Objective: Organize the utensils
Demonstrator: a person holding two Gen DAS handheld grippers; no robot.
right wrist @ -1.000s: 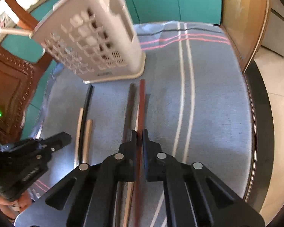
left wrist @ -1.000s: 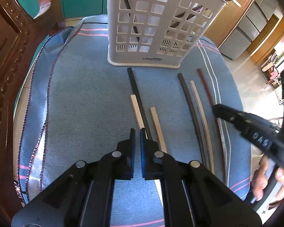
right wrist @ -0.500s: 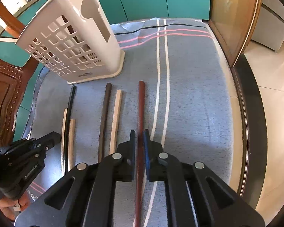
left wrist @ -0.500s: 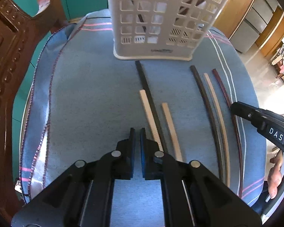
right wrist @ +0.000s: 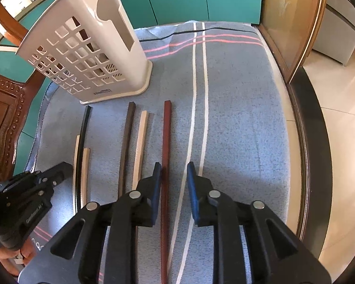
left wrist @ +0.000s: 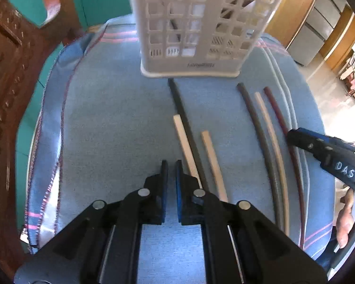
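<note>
Left gripper (left wrist: 171,165) in the left wrist view: jaws nearly together, only a slim gap, nothing btwn them. It hangs over the blue cloth (left wrist: 106,130) on the counter, just left of three sticks: a pale chopstick (left wrist: 185,146), a black chopstick (left wrist: 184,123) beside it whose far end reaches almost to the white utensil basket (left wrist: 201,47), and a short tan chopstick (left wrist: 213,161) to the right. Further right lie a dark brown chopstick (left wrist: 258,127), a light wood chopstick (left wrist: 269,130) and a red-brown chopstick (left wrist: 281,123), side by side. Right gripper (left wrist: 293,137) comes in from the right edge, its tip over the red-brown one; part of a hand (left wrist: 345,222) shows below it.

Right wrist view: right gripper (right wrist: 174,168) w/ jaws opening, apart now. Red-brown chopstick (right wrist: 166,146) lies on the cloth (right wrist: 236,118) btwn them, close against the left pad; can't tell if it touches. Basket (right wrist: 82,52) stands upright at upper left, slotted wall facing the sticks. Left gripper (right wrist: 61,170) sits at lower left.
</note>
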